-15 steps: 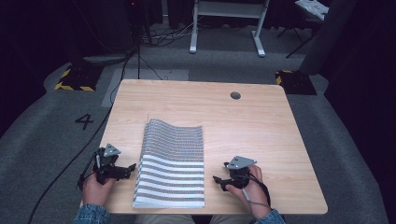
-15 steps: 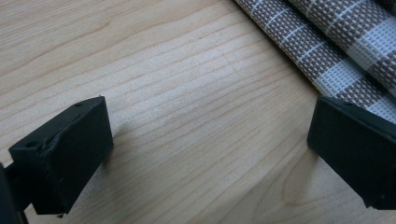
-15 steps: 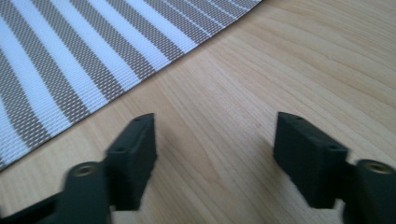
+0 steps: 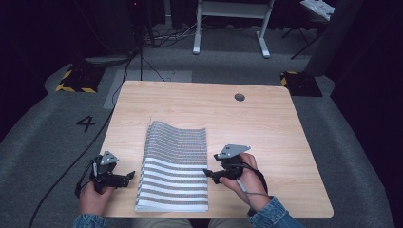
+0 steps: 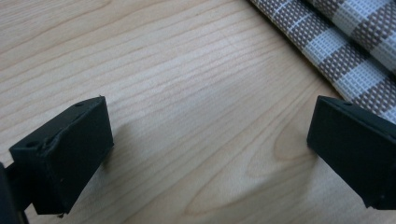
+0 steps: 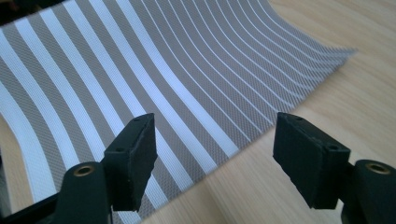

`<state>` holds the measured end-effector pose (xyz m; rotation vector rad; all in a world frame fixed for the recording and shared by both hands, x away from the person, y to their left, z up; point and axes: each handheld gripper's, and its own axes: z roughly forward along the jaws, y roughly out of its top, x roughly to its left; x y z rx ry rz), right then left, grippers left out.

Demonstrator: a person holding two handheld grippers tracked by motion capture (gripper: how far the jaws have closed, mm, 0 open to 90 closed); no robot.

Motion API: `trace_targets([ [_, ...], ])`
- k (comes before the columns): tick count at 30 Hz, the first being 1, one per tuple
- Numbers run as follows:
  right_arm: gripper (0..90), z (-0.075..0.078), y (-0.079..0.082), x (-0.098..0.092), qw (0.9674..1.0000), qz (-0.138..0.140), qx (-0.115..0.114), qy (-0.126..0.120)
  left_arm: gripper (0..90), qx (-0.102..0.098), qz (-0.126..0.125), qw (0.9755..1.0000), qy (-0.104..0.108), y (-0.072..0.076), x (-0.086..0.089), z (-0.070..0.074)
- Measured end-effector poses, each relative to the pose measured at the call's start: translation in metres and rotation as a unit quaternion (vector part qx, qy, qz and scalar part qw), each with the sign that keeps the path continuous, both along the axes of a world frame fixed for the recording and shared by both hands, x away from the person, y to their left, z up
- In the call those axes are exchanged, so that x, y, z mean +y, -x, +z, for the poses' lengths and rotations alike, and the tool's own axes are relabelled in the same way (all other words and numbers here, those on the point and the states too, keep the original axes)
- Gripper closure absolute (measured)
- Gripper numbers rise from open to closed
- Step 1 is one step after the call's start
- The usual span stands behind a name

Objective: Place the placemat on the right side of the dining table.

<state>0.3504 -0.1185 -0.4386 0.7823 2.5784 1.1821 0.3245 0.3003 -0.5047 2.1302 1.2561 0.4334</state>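
The high view looks forward and down from above the person's side, taking in the whole table point(image 4: 266, 123), the floor beyond it and both hands at the bottom edge. The left gripper view sits low and very close to the tabletop, looking along its own two jaws at bare wood, with the cloth point(image 5: 345, 42) edge crossing its upper right corner. The right gripper view is also low and close, facing across the cloth point(image 6: 140, 70) from its side edge, with wood at the right. All three views share the cloth point(image 4: 176, 166) and the wood beside it; the high view also shows the left gripper point(image 4: 129, 176) and right gripper point(image 4: 207, 174) that carry the cameras.
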Motion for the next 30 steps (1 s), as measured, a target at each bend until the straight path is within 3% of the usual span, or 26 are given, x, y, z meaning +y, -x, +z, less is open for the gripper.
trace_targets([
  [7, 32.4, 0.015, -0.014, 0.033, 0.9992, 0.033, 0.013, 0.016, 0.3, 0.0, 0.002, 1.0, -0.003, 0.004, 0.001, 0.0],
  [13, 32.0, 0.021, -0.025, 0.063, 0.9983, 0.054, 0.007, 0.021, 0.3, 0.0, 0.003, 1.0, -0.003, 0.005, 0.001, 0.0],
  [17, 27.8, 0.021, -0.03, 0.082, 0.9978, 0.065, -0.008, 0.011, 0.2, 0.001, 0.0, 1.0, -0.002, 0.004, 0.001, 0.0],
  [19, 28.2, 0.02, -0.032, 0.09, 0.9979, 0.064, -0.003, 0.013, 0.2, 0.002, 0.001, 1.0, 0.0, 0.003, 0.0, 0.0],
  [20, 28.3, 0.019, -0.035, 0.093, 0.9972, 0.071, -0.012, 0.018, 0.2, 0.002, 0.001, 1.0, 0.0, 0.003, 0.0, 0.0],
  [25, 29.7, 0.017, -0.037, 0.115, 0.9973, 0.068, 0.008, 0.026, 0.2, 0.001, 0.006, 1.0, -0.002, -0.001, -0.001, 0.0],
  [30, 31.1, 0.014, -0.044, 0.135, 0.9971, 0.072, 0.011, 0.019, 0.3, 0.003, 0.004, 1.0, -0.002, -0.001, 0.0, 0.001],
])
